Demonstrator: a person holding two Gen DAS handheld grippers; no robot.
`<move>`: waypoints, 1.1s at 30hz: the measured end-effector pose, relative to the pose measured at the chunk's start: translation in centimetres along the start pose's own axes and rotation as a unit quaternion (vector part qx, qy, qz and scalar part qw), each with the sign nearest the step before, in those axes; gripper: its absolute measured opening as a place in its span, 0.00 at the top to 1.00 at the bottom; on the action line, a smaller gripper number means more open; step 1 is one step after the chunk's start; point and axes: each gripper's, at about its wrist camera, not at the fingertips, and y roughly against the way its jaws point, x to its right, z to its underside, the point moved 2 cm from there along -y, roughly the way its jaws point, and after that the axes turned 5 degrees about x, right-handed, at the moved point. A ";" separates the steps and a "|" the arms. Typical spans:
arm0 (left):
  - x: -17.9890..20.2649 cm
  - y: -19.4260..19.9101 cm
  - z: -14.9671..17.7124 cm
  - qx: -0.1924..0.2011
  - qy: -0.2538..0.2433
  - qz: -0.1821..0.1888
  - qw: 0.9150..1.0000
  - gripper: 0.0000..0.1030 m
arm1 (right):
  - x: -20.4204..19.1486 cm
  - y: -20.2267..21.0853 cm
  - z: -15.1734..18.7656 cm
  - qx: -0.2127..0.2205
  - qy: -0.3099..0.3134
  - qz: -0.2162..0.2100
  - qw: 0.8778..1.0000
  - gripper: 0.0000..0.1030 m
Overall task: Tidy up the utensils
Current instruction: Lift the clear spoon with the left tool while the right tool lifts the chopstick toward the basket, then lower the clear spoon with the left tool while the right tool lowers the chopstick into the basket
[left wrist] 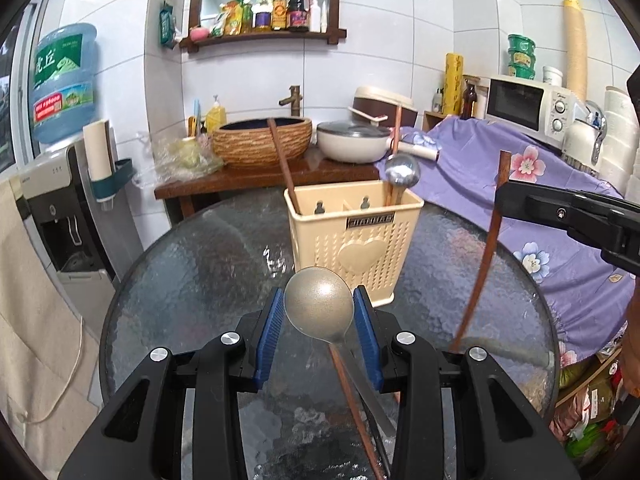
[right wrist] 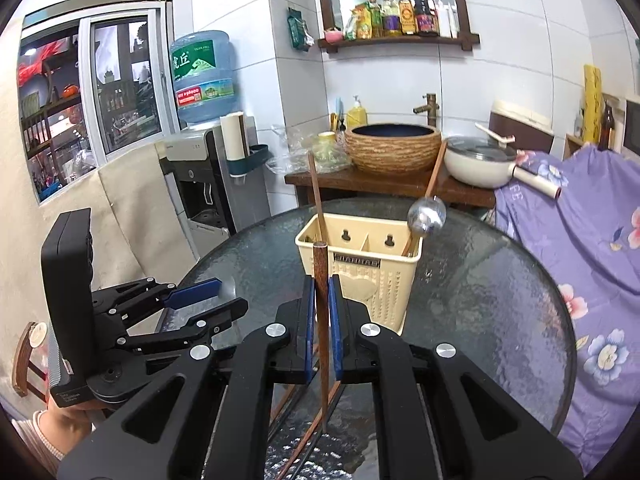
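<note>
A cream utensil holder (left wrist: 352,240) stands on the round glass table (left wrist: 192,280); it also shows in the right wrist view (right wrist: 360,268). It holds a metal spoon (left wrist: 402,172) with a chopstick on the right and a wooden chopstick (left wrist: 285,164) on the left. My left gripper (left wrist: 319,312) is shut on a silver spoon (left wrist: 318,306), bowl forward, just before the holder. My right gripper (right wrist: 320,300) is shut on an upright wooden chopstick (right wrist: 321,276), its tip on the table. That chopstick (left wrist: 486,248) shows at the right in the left wrist view.
More chopsticks (left wrist: 352,408) lie on the table under my left gripper. Behind the table is a wooden counter with a woven basin (left wrist: 262,142) and a white pot (left wrist: 352,140). A purple flowered cloth (left wrist: 560,216) covers things at the right. A water dispenser (right wrist: 200,168) stands at the left.
</note>
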 end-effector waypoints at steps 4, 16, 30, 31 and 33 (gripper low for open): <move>0.1 0.3 -1.6 0.017 -0.003 0.002 1.000 0.66 | -0.2 0.2 -1.1 0.004 0.006 -0.006 1.000 0.93; -0.7 -0.4 -9.1 0.075 -0.001 -0.013 0.997 0.66 | 0.7 0.2 -7.9 0.015 0.017 -0.003 1.000 0.93; -1.9 -4.4 -16.6 0.127 0.020 -0.081 0.988 0.66 | 2.6 -0.3 -17.7 0.072 0.006 0.034 0.997 0.93; -2.0 -4.9 -16.6 0.125 0.020 -0.085 0.988 0.66 | 2.8 -0.7 -17.9 0.075 0.004 0.039 0.996 0.93; -2.1 -5.9 -16.3 0.123 0.021 -0.097 0.987 0.66 | 3.3 -1.6 -18.0 0.078 -0.002 0.043 0.996 0.93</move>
